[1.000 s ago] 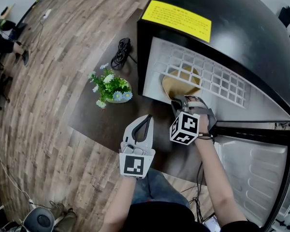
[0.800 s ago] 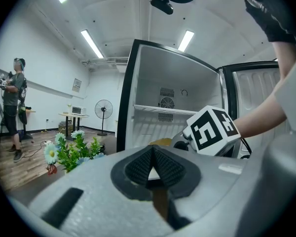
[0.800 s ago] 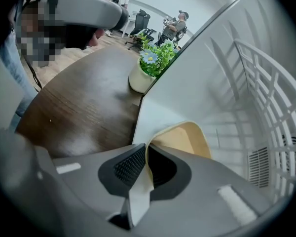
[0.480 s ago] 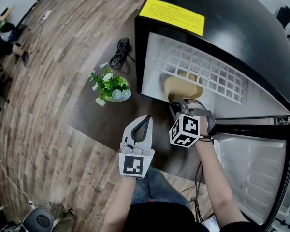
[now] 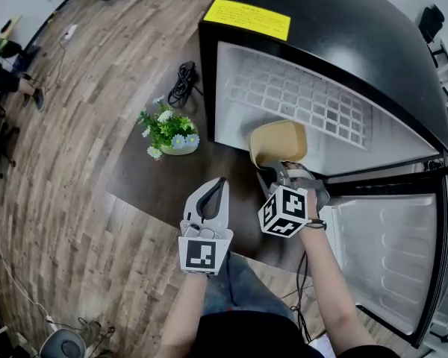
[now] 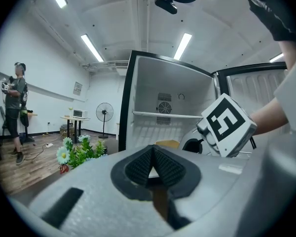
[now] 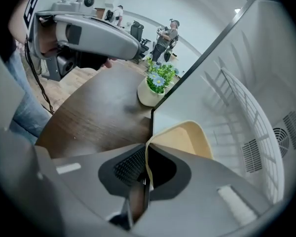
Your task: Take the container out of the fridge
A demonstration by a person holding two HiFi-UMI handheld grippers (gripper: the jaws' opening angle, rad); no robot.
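Left gripper [image 6: 153, 168], jaws together on nothing, hovers beside the right gripper [image 7: 144, 176], which is clamped on the near rim of the tan container [image 5: 278, 142]. The container seems empty and sits at the open fridge's [image 5: 343, 36] front edge. Bare worktop [image 5: 153, 189] spreads to the left, with a flower pot [image 5: 172, 134] beyond.

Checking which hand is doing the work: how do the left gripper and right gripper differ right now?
The right gripper is clamped on the rim of the tan container; the left gripper is shut on nothing. The right gripper reaches to the open fridge; the left gripper hangs over the dark table, apart from the fridge. Both have their jaws closed.
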